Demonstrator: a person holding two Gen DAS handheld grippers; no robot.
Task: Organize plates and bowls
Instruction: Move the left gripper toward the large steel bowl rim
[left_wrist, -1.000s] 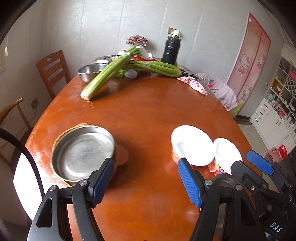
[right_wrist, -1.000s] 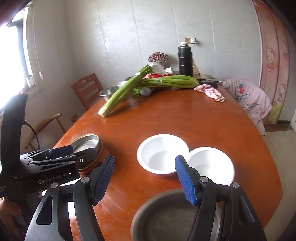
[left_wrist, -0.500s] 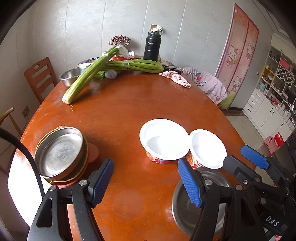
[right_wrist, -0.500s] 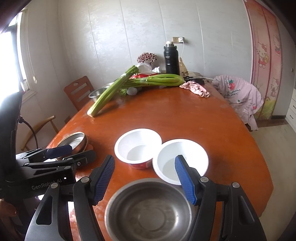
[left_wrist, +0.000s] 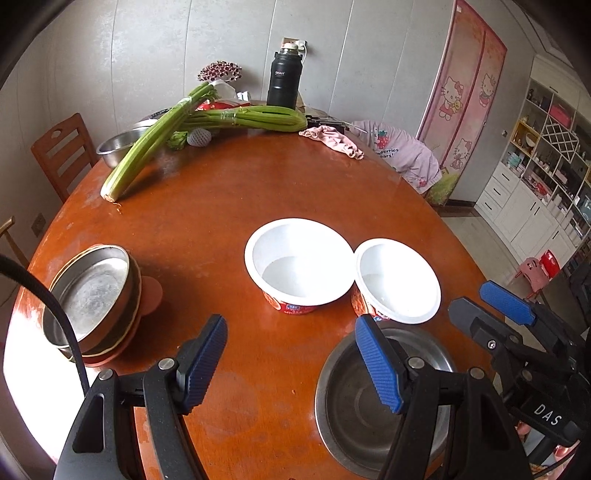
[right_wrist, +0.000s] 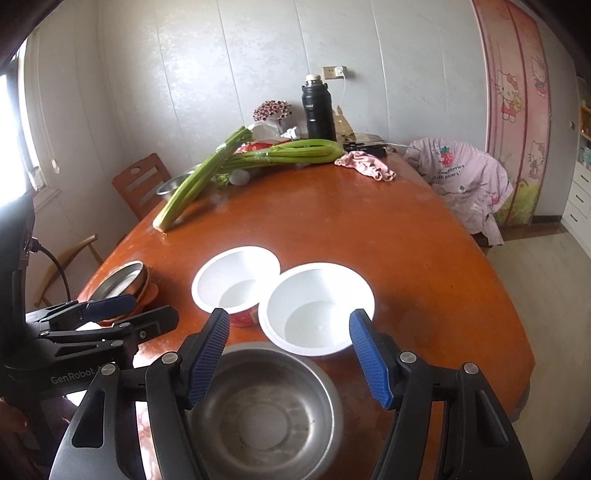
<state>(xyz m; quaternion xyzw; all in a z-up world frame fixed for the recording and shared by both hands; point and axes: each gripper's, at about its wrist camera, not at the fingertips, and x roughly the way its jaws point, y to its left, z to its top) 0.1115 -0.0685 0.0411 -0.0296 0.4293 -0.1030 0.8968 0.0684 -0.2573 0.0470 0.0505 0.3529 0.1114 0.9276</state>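
Two white plastic bowls with red sides stand side by side mid-table: the larger bowl (left_wrist: 299, 258) (right_wrist: 236, 280) and the smaller bowl (left_wrist: 397, 278) (right_wrist: 317, 306). A steel bowl (left_wrist: 369, 410) (right_wrist: 266, 406) sits at the near edge. A stack of steel and orange plates (left_wrist: 92, 295) (right_wrist: 122, 280) lies at the left. My left gripper (left_wrist: 291, 365) is open and empty, above the table before the larger bowl. My right gripper (right_wrist: 288, 354) is open and empty, over the steel bowl's far rim, just short of the smaller bowl.
Celery bunches (left_wrist: 207, 122), a black flask (left_wrist: 284, 79), another steel bowl (left_wrist: 118, 146) and a pink cloth (left_wrist: 332, 140) lie at the table's far end. Wooden chairs (left_wrist: 59, 155) stand at the left. A chair with pink clothing (right_wrist: 465, 173) stands at the right.
Both grippers have pulled back and swung right. The plate stack slid to the left of the left wrist view, and the white bowls and near steel bowl came into fuller view.
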